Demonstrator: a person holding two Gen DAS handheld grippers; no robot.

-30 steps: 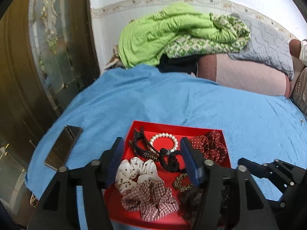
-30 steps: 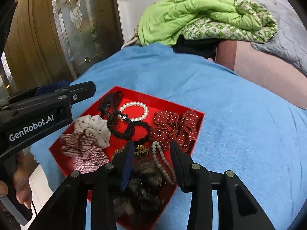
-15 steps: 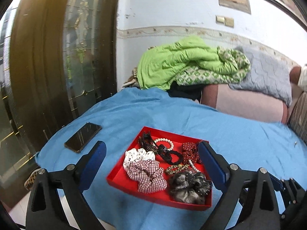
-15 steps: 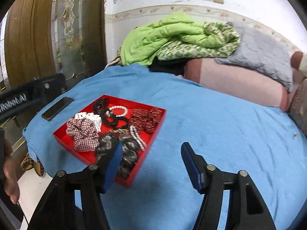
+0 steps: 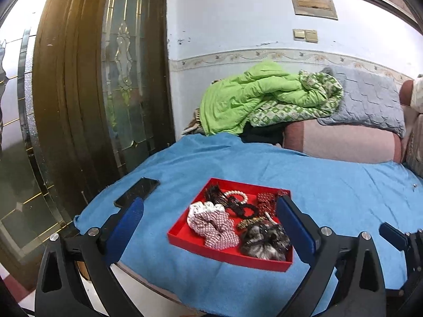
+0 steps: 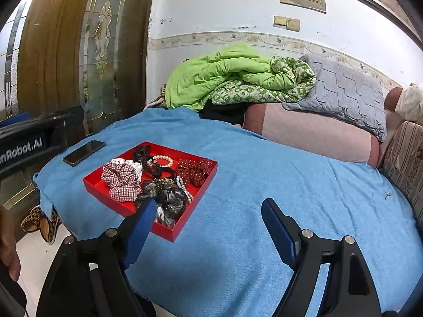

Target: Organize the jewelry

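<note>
The red tray (image 5: 185, 233) sits near the left front corner of the blue cloth (image 6: 290, 198) that covers the bench, and it holds all the jewelry and hair pieces in one heap. A checked scrunchie (image 5: 215, 227) and a white scrunchie (image 5: 201, 207) lie at its left. A grey scrunchie (image 6: 169, 198) fills the near right corner. A pearl bracelet (image 6: 161, 161) and a dotted red scrunchie (image 6: 195, 171) lie toward the back. The dark pieces in the middle overlap, and they are hard to tell apart.

The left claw (image 5: 208, 224) is spread wide and empty, well short of the tray. Its right finger hides part of the tray's right side. The right claw (image 6: 207, 227) is also released and empty; its left finger covers the tray's near corner.

A phone (image 6: 84, 152) lies just left of the tray, by the cloth's edge. To the right, the cloth is bare up to the sofa (image 6: 317, 132).
</note>
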